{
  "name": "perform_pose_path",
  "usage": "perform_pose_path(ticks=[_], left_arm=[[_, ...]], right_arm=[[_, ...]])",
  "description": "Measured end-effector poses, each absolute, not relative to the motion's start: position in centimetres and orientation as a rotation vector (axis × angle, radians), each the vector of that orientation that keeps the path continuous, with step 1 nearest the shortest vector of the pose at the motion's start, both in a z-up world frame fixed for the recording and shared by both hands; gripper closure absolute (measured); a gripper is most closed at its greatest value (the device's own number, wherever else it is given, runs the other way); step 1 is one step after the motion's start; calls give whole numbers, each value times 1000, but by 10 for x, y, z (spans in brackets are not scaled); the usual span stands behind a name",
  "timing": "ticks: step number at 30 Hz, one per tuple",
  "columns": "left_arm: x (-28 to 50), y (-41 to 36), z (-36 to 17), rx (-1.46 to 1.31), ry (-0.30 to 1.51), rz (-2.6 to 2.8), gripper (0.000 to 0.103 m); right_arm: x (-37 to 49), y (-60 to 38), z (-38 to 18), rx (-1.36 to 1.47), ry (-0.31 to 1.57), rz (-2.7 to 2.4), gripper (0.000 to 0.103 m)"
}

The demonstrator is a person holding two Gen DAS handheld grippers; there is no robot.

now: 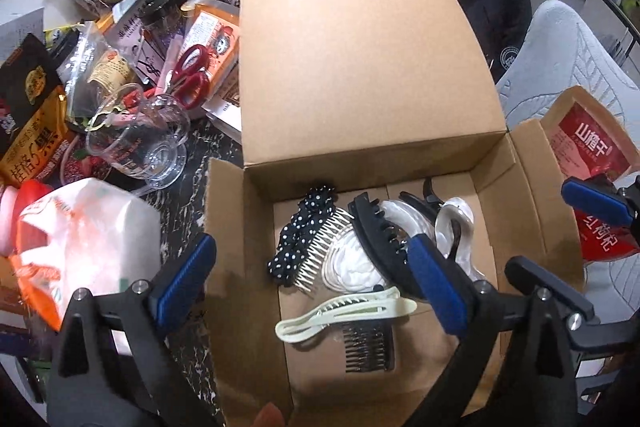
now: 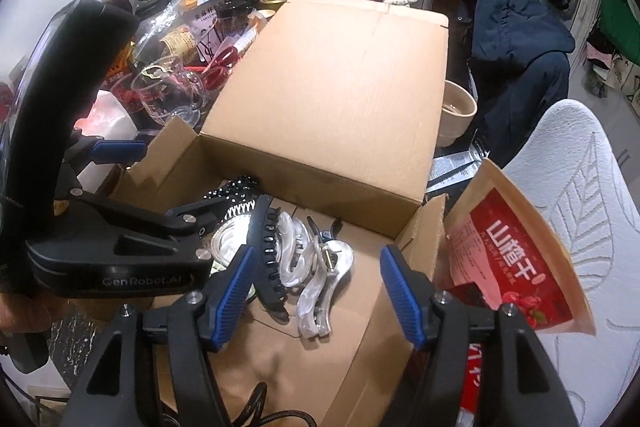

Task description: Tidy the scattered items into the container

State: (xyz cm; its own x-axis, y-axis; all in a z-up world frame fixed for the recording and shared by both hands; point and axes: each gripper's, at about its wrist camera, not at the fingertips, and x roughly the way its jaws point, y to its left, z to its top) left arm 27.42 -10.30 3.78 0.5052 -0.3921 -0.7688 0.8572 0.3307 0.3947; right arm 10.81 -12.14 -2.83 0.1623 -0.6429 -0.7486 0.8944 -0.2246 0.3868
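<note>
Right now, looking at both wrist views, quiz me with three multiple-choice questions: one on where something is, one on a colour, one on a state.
1. Where does the cream hair clip lie?
A. Inside the cardboard box
B. In the glass cup
C. On the white chair

2. What colour are the scissors' handles?
A. Green
B. Red
C. Yellow

3. How is the left gripper?
A. Shut on a comb
B. Shut on a pouch
C. Open, holding nothing

Answers: 1 A, it rests on the box floor among the other hair accessories. 2 B, red loops show beside the box. 3 C, its blue pads stand wide apart over the box, touching nothing.
</note>
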Motion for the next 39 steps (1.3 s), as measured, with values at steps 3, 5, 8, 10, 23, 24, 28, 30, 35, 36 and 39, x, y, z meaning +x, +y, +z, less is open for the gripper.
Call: perform_pose_path(ticks=[3, 5, 8, 10, 23, 24, 28, 30, 35, 36, 39], left_arm=[[269, -96, 43, 882, 617, -900, 6], [265, -91, 46, 879, 611, -910, 6], [260, -84, 50, 882, 596, -915, 6], [258, -78, 52, 881, 597, -926, 6], [224, -35, 62, 894, 543, -999, 6], [221, -31, 63, 892, 539, -1001, 6], [214, -18, 67, 903, 513, -1037, 5], [210, -10, 69, 900, 503, -1045, 4], [202, 11, 73, 899, 486, -1063, 3], [202, 14, 72, 900, 485, -1066, 3], [200, 27, 71, 911, 478, -1082, 3]], right_arm=[[108, -115, -23, 1062, 307, -1469, 34], [109, -110, -21, 1062, 300, -1466, 33], [110, -103, -16, 1058, 293, -1470, 33], [112, -97, -12, 1055, 289, -1475, 33], [124, -59, 2, 1043, 262, -1480, 33], [126, -55, 4, 1039, 261, -1481, 33], [130, -39, 9, 1029, 251, -1491, 33], [132, -30, 13, 1028, 243, -1492, 32], [140, -10, 18, 1026, 240, -1491, 31], [141, -7, 18, 1027, 240, -1491, 31], [148, 4, 19, 1034, 236, -1486, 31]])
